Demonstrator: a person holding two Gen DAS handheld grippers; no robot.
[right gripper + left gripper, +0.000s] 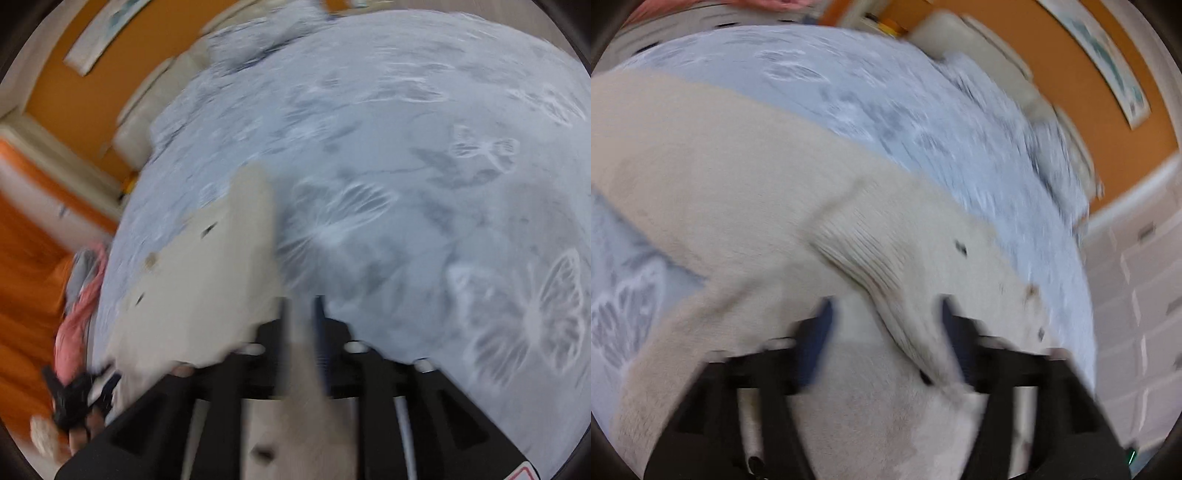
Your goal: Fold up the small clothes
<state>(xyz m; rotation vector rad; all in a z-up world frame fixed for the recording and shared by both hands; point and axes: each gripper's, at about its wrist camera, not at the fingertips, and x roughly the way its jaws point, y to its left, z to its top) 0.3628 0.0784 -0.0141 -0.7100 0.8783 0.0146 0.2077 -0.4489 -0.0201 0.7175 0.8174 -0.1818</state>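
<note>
A cream knit sweater (731,192) lies spread on a pale blue bedspread with butterfly prints (886,107). Its ribbed cuff (871,258) runs down between the fingers of my left gripper (886,317), whose jaws stand wide apart just above the cloth, holding nothing. In the right wrist view my right gripper (301,317) is shut on a fold of the same sweater (207,280), which hangs to the left of it over the bedspread (424,184). Both views are motion-blurred.
Pillows (964,37) and an orange wall lie at the bed's head. White drawers (1145,295) stand beside the bed. A pile of pink and grey clothes (79,306) sits at the bed's left edge, with the other gripper (74,398) below it.
</note>
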